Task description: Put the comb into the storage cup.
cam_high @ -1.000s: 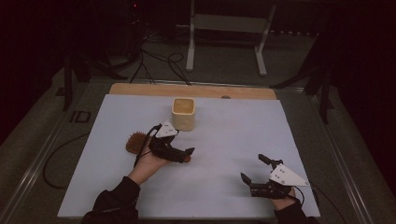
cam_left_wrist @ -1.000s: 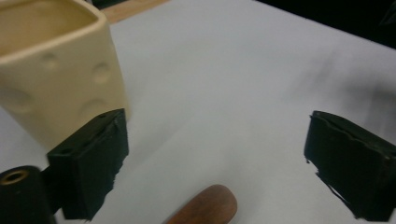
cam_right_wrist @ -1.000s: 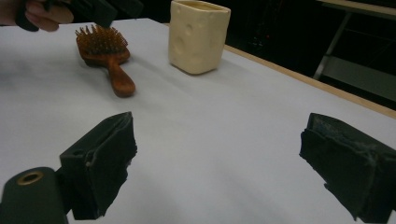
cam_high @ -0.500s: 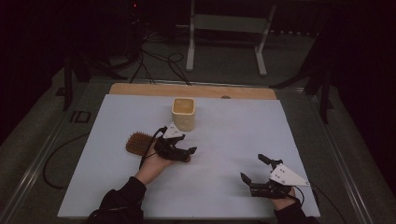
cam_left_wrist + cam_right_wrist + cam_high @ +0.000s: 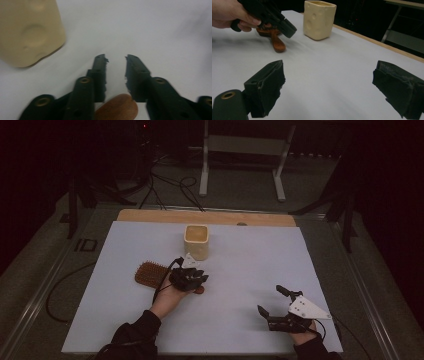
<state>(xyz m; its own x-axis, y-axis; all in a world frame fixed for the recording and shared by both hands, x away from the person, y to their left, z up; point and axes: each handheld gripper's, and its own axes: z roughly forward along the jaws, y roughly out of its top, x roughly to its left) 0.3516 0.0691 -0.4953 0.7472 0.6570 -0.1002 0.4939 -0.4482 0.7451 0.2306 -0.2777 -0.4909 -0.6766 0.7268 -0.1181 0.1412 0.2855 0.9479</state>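
one pale desk (image 5: pixel 250 270) spans the middle of the high view. a cream cup (image 5: pixel 196 241) stands upper centre. left of centre lies a wooden hairbrush (image 5: pixel 150 272), its handle end between the jaws of the left tongs (image 5: pixel 196 279), slightly parted and gripping nothing. lower right, the right tongs (image 5: pixel 270 301) gape wide, empty.

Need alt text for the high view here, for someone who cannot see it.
A person's left gripper hovers over the handle of a brown wooden hairbrush on a white table, just in front of a cream square cup. The right gripper, jaws open, rests near the table's near right corner.
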